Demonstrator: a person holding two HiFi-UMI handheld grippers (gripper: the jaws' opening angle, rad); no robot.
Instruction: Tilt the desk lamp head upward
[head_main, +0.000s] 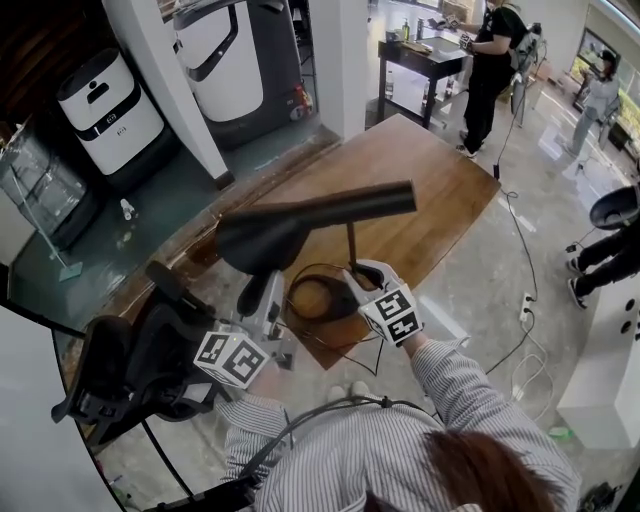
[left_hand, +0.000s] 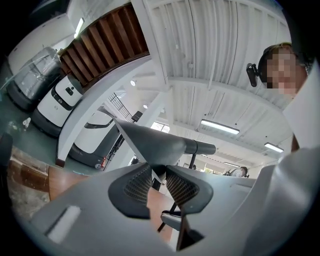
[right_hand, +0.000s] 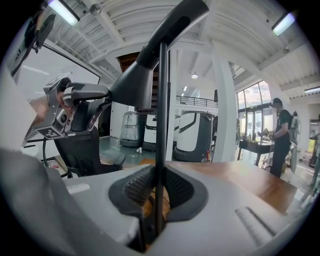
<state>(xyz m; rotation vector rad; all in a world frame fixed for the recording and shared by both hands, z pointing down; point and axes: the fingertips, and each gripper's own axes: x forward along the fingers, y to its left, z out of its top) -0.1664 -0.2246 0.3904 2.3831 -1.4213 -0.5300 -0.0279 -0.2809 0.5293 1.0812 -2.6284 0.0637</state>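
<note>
A black desk lamp stands on the wooden desk (head_main: 440, 190). Its head (head_main: 262, 240) is a wide shade at the left that runs into a tube (head_main: 400, 198) pointing right. A thin stem (head_main: 351, 245) drops to a ring base (head_main: 322, 298). My left gripper (head_main: 262, 300) is shut on the shade's lower edge (left_hand: 155, 145), which sits pinched at the jaw tips (left_hand: 159, 172). My right gripper (head_main: 360, 278) is shut on the stem (right_hand: 161, 125), low down just above the base. In the right gripper view the head (right_hand: 150, 65) slants up to the right, with the left gripper (right_hand: 82, 95) at its wide end.
A black office chair (head_main: 140, 360) stands left of the desk, close to my left arm. A cable (head_main: 520, 300) runs over the floor on the right to a power strip. White machines (head_main: 105, 105) stand at the back left. People stand by a dark table (head_main: 425, 55) farther back.
</note>
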